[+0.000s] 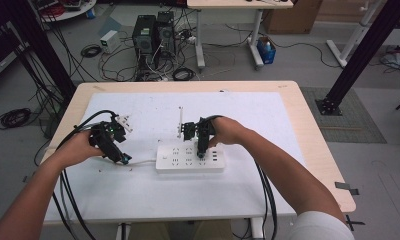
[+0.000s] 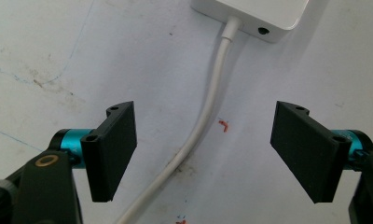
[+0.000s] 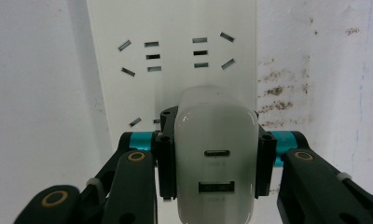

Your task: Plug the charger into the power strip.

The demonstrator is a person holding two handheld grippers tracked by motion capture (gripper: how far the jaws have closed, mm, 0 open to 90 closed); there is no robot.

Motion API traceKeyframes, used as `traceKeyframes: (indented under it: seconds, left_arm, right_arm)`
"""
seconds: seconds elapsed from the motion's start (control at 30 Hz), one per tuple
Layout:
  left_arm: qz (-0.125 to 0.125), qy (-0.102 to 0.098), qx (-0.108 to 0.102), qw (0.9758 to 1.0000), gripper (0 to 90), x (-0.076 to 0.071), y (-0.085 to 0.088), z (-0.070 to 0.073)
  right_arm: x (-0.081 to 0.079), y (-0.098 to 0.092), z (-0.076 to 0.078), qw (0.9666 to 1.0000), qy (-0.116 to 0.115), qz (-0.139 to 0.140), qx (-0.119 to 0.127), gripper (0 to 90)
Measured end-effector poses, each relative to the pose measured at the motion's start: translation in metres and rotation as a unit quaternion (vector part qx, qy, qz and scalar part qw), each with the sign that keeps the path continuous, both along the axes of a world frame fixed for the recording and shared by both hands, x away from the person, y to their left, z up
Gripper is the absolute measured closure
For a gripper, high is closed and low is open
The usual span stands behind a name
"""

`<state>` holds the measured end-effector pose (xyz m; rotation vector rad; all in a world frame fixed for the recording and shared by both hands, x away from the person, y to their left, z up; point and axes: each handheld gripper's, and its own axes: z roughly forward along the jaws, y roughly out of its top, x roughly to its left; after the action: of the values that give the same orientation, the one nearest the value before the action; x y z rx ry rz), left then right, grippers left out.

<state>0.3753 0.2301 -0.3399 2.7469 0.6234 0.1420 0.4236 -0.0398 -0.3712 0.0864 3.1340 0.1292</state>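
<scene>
The right gripper [image 3: 215,154] clamps a white plastic USB charger [image 3: 216,161] over the white power strip [image 1: 190,157], near its 3 o'clock end; plugging seems unfinished. The left gripper [image 2: 203,149] stands open above the strip's white cable [image 2: 201,126].

A robotics or electronics lab: beyond the wooden table [image 1: 313,145], two black computer towers [image 1: 153,35] stand on the grey floor [image 1: 298,65] amid tangled cables [image 1: 118,62]. Black frame posts [image 1: 360,55] rise on either side of the table, a second desk [image 1: 228,30] stands behind the towers, and a cardboard box [image 1: 293,17] sits to that desk's right.
</scene>
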Motion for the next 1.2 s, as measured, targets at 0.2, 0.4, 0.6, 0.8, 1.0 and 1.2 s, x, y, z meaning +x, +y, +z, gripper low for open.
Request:
traceKeyframes:
  seconds: [0.2,0.4,0.6,0.8,1.0,1.2]
  left_arm:
    - [-0.002,-0.005,0.001,1.0,22.8,-0.002,0.001,0.002]
    - [-0.007,-0.008,0.0,0.9999,22.8,-0.001,0.002,0.001]
    - [0.009,-0.007,-0.014,0.9998,22.8,-0.005,0.006,0.001]
    - [0.018,-0.014,-0.018,0.9996,22.8,-0.006,0.012,0.004]
    - [0.034,-0.015,-0.02,0.9991,22.8,-0.002,0.013,0.007]
    - [0.037,-0.02,-0.02,0.9989,22.8,0.002,0.008,0.011]
  right_arm:
    - [-0.004,-0.002,-0.002,0.9999,-0.011,-0.005,0.008,62.6]
    - [0.0,-0.004,-0.002,0.9998,0.001,-0.007,0.018,61.9]
    - [0.012,-0.026,0.028,0.9885,0.018,-0.117,0.095,22.6]
    - [0.011,-0.056,0.057,0.9715,-0.01,-0.205,0.118,13.1]
    - [-0.003,-0.092,0.072,0.9636,-0.056,-0.241,0.101,13.0]
    - [-0.017,-0.127,0.08,0.9509,-0.063,-0.282,0.112,1.0]
